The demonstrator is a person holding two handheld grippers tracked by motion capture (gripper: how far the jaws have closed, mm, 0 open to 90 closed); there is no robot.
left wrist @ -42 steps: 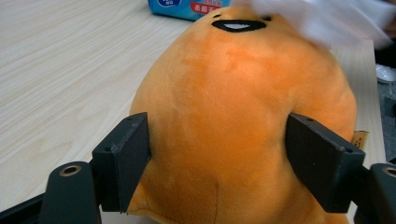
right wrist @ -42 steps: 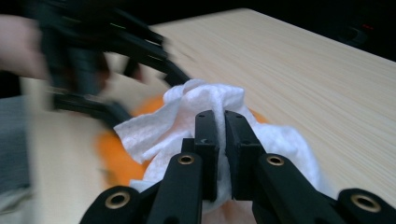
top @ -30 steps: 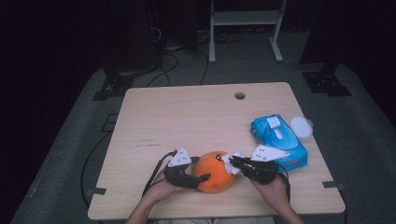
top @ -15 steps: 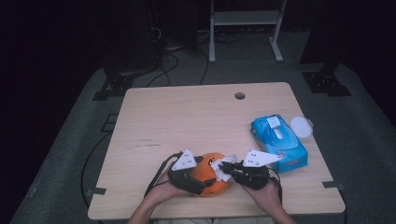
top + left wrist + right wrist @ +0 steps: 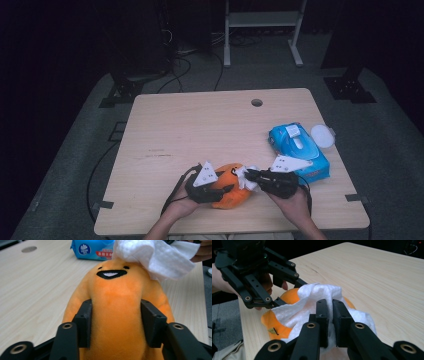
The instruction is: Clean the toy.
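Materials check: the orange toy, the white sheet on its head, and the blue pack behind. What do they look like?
Orange toy: plush, short fuzzy pile with a matte look; the face looks stitched or printed on. It dents inward where the left gripper squeezes it.
White sheet: likely a tissue or wet wipe; embossed texture, soft crumpled folds.
Blue pack: glossy plastic film, probably a wipes pack; it shows sheen and a printed label.

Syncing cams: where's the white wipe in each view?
High view: white wipe lower centre, on the orange plush toy.
Left gripper view: wipe top right, on the plush's head.
Right gripper view: wipe centre, pinched between the right gripper fingers.
Shared landmark: the plush.
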